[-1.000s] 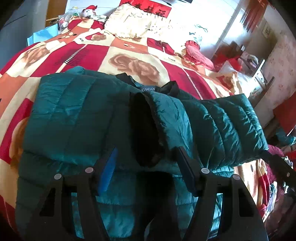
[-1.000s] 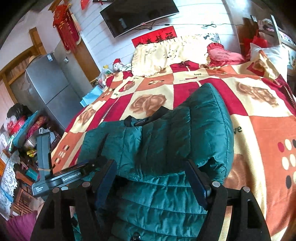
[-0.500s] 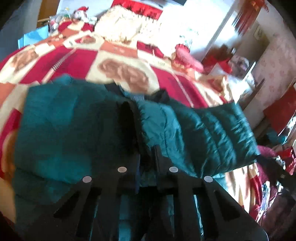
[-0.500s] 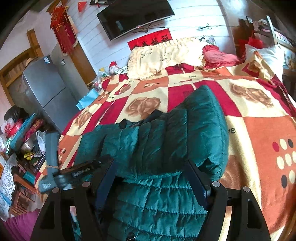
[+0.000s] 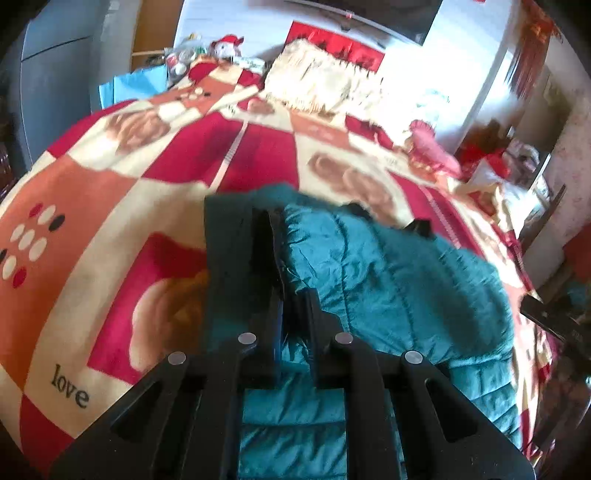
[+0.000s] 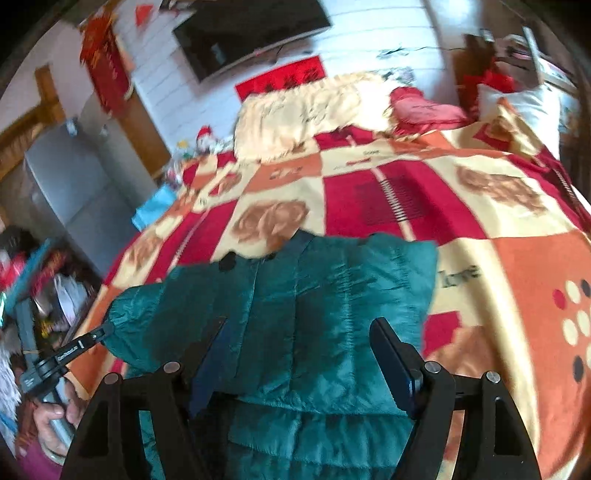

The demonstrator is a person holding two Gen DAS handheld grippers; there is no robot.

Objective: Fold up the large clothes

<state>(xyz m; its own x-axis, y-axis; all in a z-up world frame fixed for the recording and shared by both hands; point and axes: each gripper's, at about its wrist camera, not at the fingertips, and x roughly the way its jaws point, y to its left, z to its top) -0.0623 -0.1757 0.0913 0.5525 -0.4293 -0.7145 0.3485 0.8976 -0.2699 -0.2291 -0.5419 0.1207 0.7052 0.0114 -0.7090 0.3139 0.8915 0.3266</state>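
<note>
On the bed (image 5: pixel 92 206), the left tool (image 5: pixel 291 295) clamps the jacket's (image 5: pixel 388 280) cuff; the right tool (image 6: pixel 299 354) stands apart (slick padding may slip, undoing the fold).

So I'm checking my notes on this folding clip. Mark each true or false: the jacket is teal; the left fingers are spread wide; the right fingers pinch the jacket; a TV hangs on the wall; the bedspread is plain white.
The jacket is teal: true.
The left gripper has its fingers spread wide: false, they are shut on the jacket's sleeve.
The right gripper pinches the jacket: false, its fingers stand open.
A TV hangs on the wall: true.
The bedspread is plain white: false, red, orange and cream squares.
</note>
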